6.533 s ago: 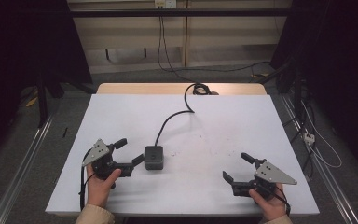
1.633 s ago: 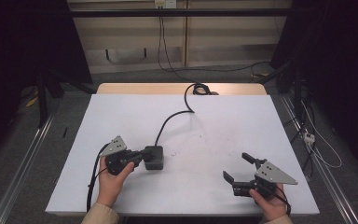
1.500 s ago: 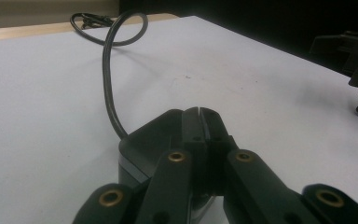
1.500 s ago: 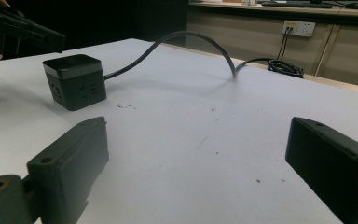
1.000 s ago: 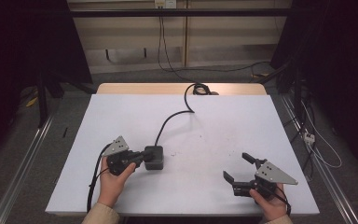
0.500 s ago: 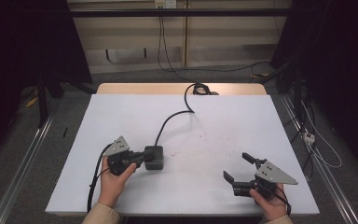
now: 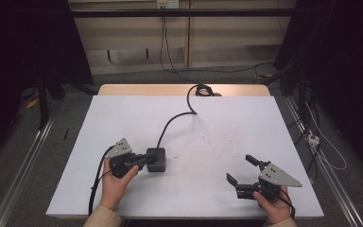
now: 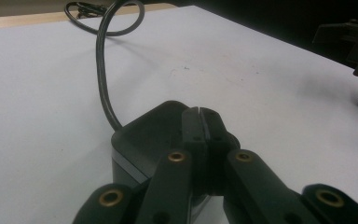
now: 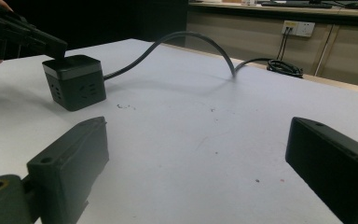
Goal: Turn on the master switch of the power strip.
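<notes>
A black cube socket (image 7: pixel 157 161) with a thick black cable (image 7: pixel 172 120) sits on the white table (image 7: pixel 227 123), left of centre. My left gripper (image 7: pixel 144 159) is shut, and its joined tips lie over the cube's top near edge. In the left gripper view the two jaws meet (image 8: pixel 199 114) above the cube (image 8: pixel 142 135), with nothing between them. My right gripper (image 7: pixel 240 169) is open near the front right, well away from the cube. The right gripper view has the wide-apart jaws (image 9: pixel 198 135) low in front and the cube (image 9: pixel 77 86) far left under the left gripper (image 9: pixel 49 46).
The cable (image 9: pixel 186 37) arches across the table and ends in a coil (image 7: pixel 202 90) at the far edge. A wall socket (image 9: pixel 297 28) sits on the panel behind. Bare white tabletop lies between the two grippers.
Since 6.5 s ago the left gripper has shut and moved right onto the cube. Over the last 1.6 s it has barely shifted. The right gripper has stayed put.
</notes>
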Tool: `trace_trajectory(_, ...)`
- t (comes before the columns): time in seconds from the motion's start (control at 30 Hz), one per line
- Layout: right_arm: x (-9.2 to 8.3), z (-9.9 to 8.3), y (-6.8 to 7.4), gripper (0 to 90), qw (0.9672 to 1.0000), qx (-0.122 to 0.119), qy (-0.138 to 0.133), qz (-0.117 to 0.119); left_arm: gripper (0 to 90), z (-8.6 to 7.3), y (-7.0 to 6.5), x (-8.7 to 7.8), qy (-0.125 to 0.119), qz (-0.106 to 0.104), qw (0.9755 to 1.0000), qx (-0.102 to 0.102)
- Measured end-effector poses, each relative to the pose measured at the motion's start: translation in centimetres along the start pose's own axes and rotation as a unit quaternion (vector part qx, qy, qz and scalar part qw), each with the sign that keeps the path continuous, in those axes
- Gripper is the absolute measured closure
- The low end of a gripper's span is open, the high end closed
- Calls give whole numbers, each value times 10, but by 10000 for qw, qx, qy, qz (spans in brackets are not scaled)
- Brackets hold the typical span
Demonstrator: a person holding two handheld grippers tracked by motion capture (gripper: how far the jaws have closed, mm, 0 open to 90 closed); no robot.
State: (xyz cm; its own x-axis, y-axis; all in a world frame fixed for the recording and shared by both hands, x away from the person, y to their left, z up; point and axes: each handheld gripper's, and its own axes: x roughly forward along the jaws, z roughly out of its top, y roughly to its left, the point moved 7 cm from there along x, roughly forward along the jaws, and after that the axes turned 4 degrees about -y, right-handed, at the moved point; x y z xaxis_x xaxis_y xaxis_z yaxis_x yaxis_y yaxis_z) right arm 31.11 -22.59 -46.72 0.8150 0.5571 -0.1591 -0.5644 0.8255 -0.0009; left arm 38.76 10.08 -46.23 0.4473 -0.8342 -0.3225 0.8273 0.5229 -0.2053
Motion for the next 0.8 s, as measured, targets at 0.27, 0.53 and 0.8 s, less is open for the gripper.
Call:
trace_trajectory(0.27,0,0,0,52,10000,-1,4,6,900,0,1,0,29,15,10000,-23)
trace_trajectory(0.53,0,0,1,52,10000,1,11,8,900,-1,1,0,87,41,10000,20)
trace_trajectory(0.8,0,0,1,52,10000,3,1,14,900,-1,-1,1,99,86,9999,55)
